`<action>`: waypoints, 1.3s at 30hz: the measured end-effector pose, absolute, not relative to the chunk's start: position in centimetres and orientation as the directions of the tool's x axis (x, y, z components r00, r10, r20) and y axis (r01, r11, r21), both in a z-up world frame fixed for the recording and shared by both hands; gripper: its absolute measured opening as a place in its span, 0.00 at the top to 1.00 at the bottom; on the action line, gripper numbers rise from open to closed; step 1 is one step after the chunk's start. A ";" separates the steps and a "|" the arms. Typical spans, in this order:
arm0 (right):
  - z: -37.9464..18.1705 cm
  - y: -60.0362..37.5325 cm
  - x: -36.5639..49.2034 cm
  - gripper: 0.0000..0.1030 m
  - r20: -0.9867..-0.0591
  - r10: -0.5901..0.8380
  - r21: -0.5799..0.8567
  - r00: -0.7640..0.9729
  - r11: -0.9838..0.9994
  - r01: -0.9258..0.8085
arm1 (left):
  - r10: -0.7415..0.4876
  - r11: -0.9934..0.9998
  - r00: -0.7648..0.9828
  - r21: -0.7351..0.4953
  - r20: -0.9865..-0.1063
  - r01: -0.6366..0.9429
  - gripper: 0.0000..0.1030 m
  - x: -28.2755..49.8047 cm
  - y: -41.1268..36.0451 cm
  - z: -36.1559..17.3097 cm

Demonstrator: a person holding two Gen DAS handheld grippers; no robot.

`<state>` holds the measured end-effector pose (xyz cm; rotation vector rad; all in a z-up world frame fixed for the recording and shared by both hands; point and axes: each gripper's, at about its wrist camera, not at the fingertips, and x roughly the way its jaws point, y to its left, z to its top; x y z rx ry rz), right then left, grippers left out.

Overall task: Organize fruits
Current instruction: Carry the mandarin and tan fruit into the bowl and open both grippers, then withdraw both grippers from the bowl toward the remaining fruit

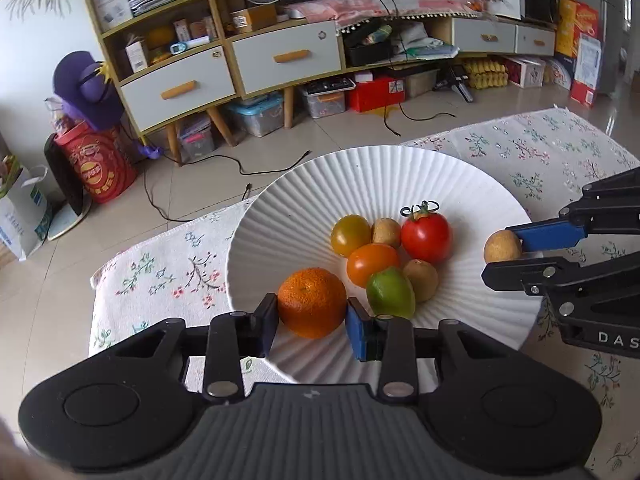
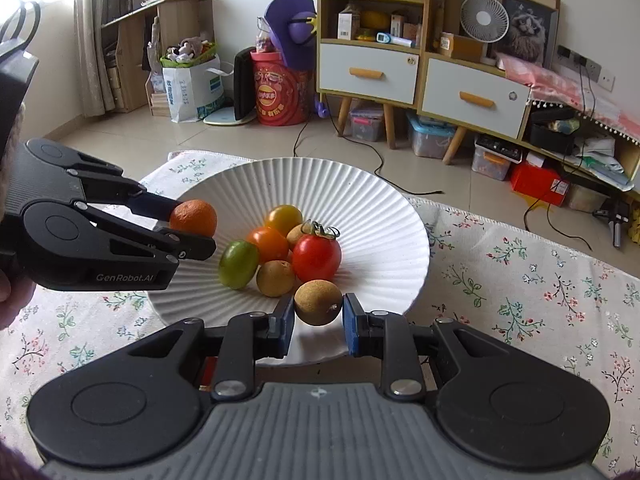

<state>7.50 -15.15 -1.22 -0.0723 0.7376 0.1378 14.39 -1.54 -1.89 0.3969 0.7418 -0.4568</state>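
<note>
— Bright, even daylight in both views? Source?
— From the curtained window [image 2: 94, 28] far left of the white plate [image 2: 384, 208] in the right wrist view; blown out to white there.
— Shadows?
— Soft only. Faint shade under the fruit on the plate [image 1: 472, 200], darker beneath its near rim.
— Glare?
— Small highlights on the red tomato [image 1: 426, 237]; sheen on the floor tiles [image 1: 532, 98] beyond the plate.
— Sharpness?
— Crisp around the plate. Strong fisheye bending away from it, black corners, blurred smudges along the bottom edges.

6 fruits [image 2: 280, 252] lie clustered in the plate [image 1: 360, 184] on the tablecloth [image 2: 520, 280] — cabinets [image 2: 400, 72] stand behind, across the floor.
</note>
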 end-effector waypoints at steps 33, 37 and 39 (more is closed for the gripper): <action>0.3 -15.7 6.1 0.55 -0.654 0.116 0.019 0.747 0.990 -0.137 | -0.250 0.889 0.668 0.108 -0.701 0.446 0.37 12.3 0.6 0.2; 0.6 -15.7 5.4 0.50 -0.651 0.124 0.021 0.749 0.989 -0.145 | -0.242 0.892 0.660 0.105 -0.711 0.440 0.32 11.3 0.7 0.2; 0.7 -15.8 5.0 0.48 -0.651 0.126 0.019 0.748 0.989 -0.150 | -0.240 0.893 0.657 0.104 -0.715 0.439 0.31 10.8 0.7 0.3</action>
